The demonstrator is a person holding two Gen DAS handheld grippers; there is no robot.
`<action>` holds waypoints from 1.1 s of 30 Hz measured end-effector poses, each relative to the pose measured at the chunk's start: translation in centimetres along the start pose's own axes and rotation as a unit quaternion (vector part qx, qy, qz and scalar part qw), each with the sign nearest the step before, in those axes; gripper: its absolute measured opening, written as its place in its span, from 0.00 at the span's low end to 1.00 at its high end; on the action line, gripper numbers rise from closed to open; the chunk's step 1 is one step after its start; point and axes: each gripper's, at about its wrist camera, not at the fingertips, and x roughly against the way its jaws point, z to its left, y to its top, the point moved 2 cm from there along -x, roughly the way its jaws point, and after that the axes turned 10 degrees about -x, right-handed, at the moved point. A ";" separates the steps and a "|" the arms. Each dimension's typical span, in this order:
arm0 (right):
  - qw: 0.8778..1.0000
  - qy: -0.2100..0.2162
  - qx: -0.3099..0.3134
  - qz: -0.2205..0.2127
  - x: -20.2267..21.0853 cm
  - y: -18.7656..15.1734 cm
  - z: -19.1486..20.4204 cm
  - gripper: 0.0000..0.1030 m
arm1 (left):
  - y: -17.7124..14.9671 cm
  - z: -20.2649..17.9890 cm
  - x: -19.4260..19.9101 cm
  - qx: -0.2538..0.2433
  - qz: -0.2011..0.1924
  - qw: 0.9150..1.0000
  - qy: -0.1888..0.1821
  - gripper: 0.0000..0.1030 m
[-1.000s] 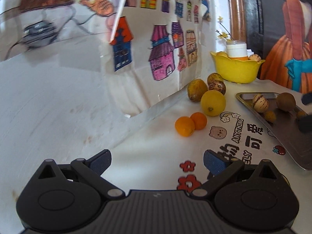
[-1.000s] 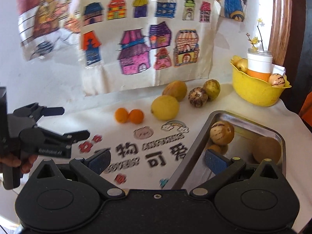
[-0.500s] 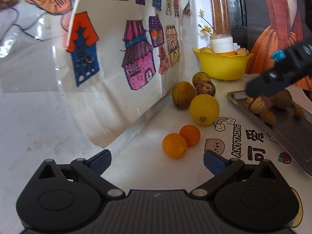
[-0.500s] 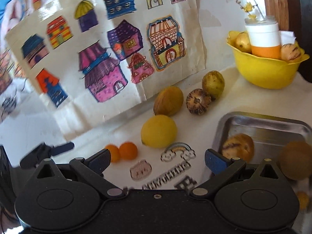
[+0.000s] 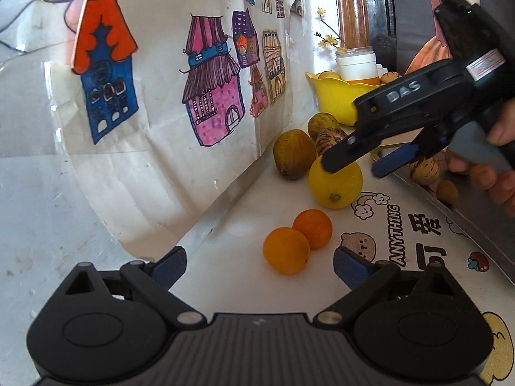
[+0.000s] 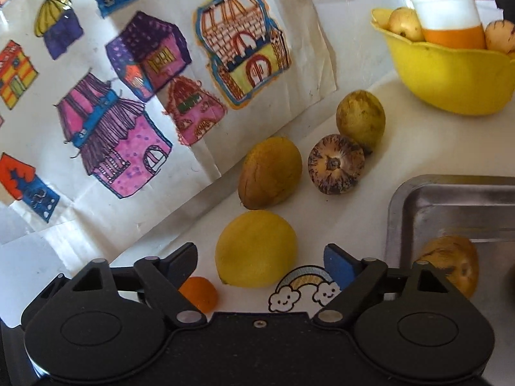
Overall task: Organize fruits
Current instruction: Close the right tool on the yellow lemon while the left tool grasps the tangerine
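Observation:
A yellow lemon (image 6: pixel 256 248) lies on the white table, between the open jaws of my right gripper (image 6: pixel 259 262), untouched as far as I can tell. In the left wrist view the right gripper (image 5: pixel 354 169) hangs over the lemon (image 5: pixel 334 181). Two small oranges (image 5: pixel 297 239) lie just ahead of my open, empty left gripper (image 5: pixel 259 265). Behind the lemon lie a brown fruit (image 6: pixel 270 173), a purple-striped fruit (image 6: pixel 336 164) and a greenish fruit (image 6: pixel 360 119). A metal tray (image 6: pixel 450 199) at right holds a striped fruit (image 6: pixel 450 260).
A yellow bowl (image 6: pixel 450 77) with fruits and a white-and-orange jar (image 6: pixel 447 16) stands at the back right. A paper with drawn houses (image 6: pixel 145 96) leans on the wall behind the fruits. The tablecloth has printed cartoons and text (image 5: pixel 399 228).
My right gripper has moved forward and down to the lemon, which now sits between its open fingers. My left gripper has moved closer to the two oranges.

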 end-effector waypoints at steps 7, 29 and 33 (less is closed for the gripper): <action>1.000 0.004 -0.003 0.001 -1.3 0.0 0.2 0.79 | 0.4 -0.2 -0.7 -0.001 0.004 1.000 -0.023 0.87; 1.000 -0.002 0.007 -0.013 -2.2 0.1 0.5 0.62 | 0.7 -0.5 -2.0 0.022 0.025 0.998 -0.047 0.44; 1.000 -0.002 0.007 -0.014 -2.2 0.1 0.5 0.61 | 0.8 -0.6 -2.0 0.019 0.026 0.998 -0.054 0.36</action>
